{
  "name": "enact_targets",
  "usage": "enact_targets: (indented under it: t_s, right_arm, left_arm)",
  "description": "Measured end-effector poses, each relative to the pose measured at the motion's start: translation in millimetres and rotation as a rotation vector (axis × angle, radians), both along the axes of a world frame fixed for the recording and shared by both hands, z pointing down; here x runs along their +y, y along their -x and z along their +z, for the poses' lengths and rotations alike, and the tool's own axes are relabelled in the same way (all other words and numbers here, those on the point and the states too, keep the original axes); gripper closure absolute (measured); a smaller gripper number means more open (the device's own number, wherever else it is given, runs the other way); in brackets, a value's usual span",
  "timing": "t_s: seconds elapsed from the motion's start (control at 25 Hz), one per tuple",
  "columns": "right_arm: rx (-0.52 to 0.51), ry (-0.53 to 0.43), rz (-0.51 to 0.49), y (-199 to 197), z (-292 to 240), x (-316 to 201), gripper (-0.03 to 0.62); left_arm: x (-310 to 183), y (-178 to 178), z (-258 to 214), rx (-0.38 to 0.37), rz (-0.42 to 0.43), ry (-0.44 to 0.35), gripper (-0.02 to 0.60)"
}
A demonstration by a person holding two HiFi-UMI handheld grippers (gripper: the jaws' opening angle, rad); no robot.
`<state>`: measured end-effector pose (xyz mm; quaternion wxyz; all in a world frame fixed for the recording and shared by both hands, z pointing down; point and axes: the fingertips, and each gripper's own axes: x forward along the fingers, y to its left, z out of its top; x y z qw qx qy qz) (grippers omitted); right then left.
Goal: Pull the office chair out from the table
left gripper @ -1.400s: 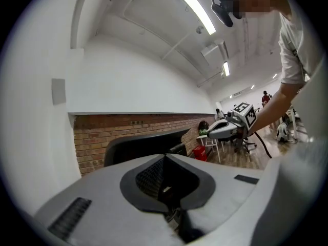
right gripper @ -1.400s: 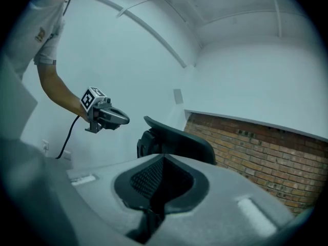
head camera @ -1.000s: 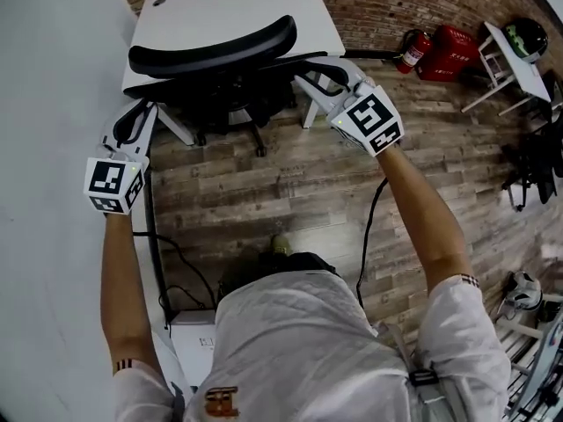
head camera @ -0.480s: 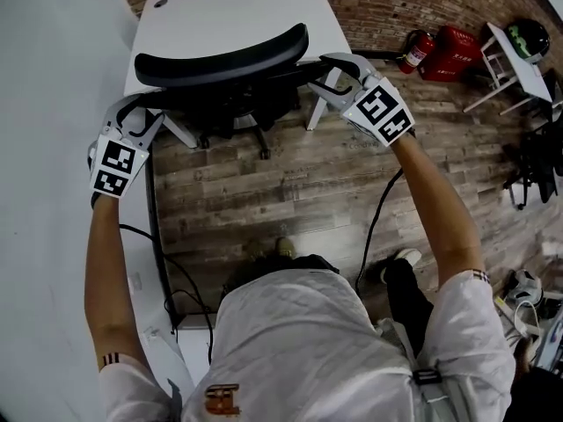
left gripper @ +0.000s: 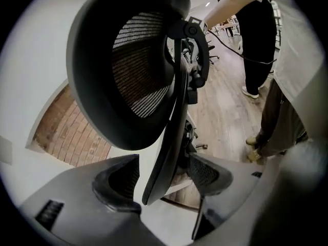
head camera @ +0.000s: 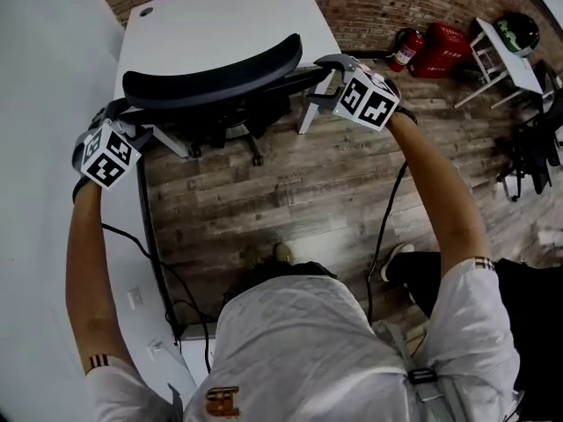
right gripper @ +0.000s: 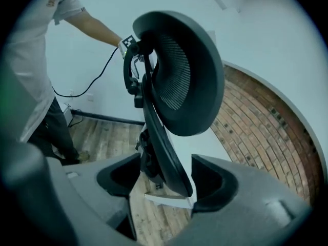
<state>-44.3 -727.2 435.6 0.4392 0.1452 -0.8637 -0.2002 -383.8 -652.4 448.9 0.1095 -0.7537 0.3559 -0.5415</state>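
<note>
Lower than a second ago, we hold our left gripper (head camera: 116,120) and right gripper (head camera: 324,84), jaws just spread wide, astride but not pinching the side frame of the black mesh-backed office chair (head camera: 211,79) tucked against the white rectangular table (head camera: 220,11).

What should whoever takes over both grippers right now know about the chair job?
Left gripper: open. Its jaws have just been opening, the left edge of the backrest stands between them, and the pads are not pressing.
Right gripper: open. Its jaws have just been opening too, with the backrest's right edge between them and no grip yet.
Office chair: tucked in at the white table.
Done: both grippers set astride the backrest.
Left: close both on the backrest, then pull the chair back over the wood floor, probably evenly on both sides.
</note>
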Motion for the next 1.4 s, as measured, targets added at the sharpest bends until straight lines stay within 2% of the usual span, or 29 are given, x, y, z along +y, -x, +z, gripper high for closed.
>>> enact_targets:
  t_s: [0.48,0.72,0.8,0.92,1.04,1.24,1.4]
  right_arm:
    - [0.300,0.093,-0.170,19,50,-21,0.292]
    - [0.376,0.136,-0.228,25,69,-24,0.298]
    - [0.385,0.148,-0.233,27,74,-25,0.306]
    - [0.383,0.141,-0.251,29,76,-25,0.337]
    - [0.397,0.103,-0.274,29,79,-26,0.374]
    - [0.413,0.009,-0.309,28,80,-28,0.423]
    - [0.429,-0.051,-0.331,27,82,-27,0.456]
  left_arm:
    - [-19,11,48,-0.102,0.098,0.194,0.284]
    - [-24,5,66,-0.112,0.136,0.260,0.284]
    - [-27,3,66,-0.116,0.140,0.255,0.288]
    - [-34,2,62,-0.113,0.153,0.222,0.326]
    - [-37,3,62,-0.131,0.163,0.195,0.405]
    - [-37,4,61,-0.171,0.171,0.144,0.456]
    - [-33,4,63,-0.193,0.190,0.146,0.480]
